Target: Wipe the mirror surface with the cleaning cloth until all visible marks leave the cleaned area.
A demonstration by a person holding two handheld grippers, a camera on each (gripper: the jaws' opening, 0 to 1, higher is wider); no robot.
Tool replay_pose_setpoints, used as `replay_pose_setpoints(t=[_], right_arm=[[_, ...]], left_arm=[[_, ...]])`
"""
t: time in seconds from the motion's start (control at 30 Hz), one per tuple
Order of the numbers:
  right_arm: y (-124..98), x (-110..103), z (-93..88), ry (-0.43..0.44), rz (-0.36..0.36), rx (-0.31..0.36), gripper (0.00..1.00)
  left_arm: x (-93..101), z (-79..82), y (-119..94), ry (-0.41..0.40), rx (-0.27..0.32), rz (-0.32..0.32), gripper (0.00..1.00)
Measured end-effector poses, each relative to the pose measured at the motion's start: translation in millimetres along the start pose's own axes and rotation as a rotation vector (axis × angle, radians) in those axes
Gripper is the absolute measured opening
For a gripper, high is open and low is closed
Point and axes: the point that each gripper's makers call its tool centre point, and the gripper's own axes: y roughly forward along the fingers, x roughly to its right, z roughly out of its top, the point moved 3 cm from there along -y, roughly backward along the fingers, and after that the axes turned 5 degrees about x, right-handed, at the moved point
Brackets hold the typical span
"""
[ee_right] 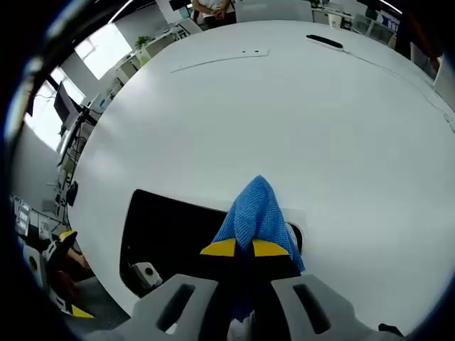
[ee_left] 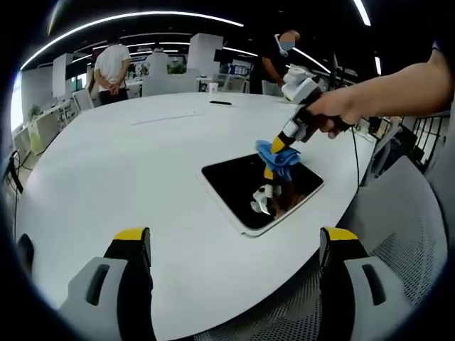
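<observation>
The right tool (ee_right: 244,249) is clenched on the blue cloth (ee_right: 257,209), pressing it onto the mirror (ee_left: 234,177) on the white worktop (ee_left: 128,163). The left tool (ee_left: 234,245) stands wide open, holding nothing.

No text, label, brand, number or sign can be read in the left gripper view or the right gripper view. Any markings that may be carried by the distant office furniture are too small and blurred to be made out.

Counted: one mirror (ee_left: 242,186), one blue cloth (ee_left: 279,158), two grippers, one round white table (ee_left: 128,170), two standing people behind.
</observation>
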Motion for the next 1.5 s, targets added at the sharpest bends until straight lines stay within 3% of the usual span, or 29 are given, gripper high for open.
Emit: replay_pose_setpoints(t=[0.1, 0.2, 0.47, 0.93, 1.5], right_arm=[[5, -18, 2.4, -0.038, 0.005, -0.008, 0.0], [5, -26, 3.8, -0.041, 0.004, -0.012, 0.0], [9, -44, 4.4, -0.077, 0.007, -0.006, 0.0], [26, -84, 12.1, -0.077, 0.087, -0.026, 0.0], [40, -134, 19.5, -0.153, 0.148, -0.061, 0.0]], left_arm=[[-0.2, -0.9, 0, -0.009, -0.004, -0.001, 0.97], [-1.8, 2.7, 0, -0.011, 0.018, 0.011, 0.99], [1.6, 1.3, 0, -0.02, 0.01, -0.006, 0.99], [2.8, -1.1, 1, -0.02, -0.003, -0.014, 0.98], [0.1, -3.5, 3, -0.023, -0.007, -0.012, 0.98]])
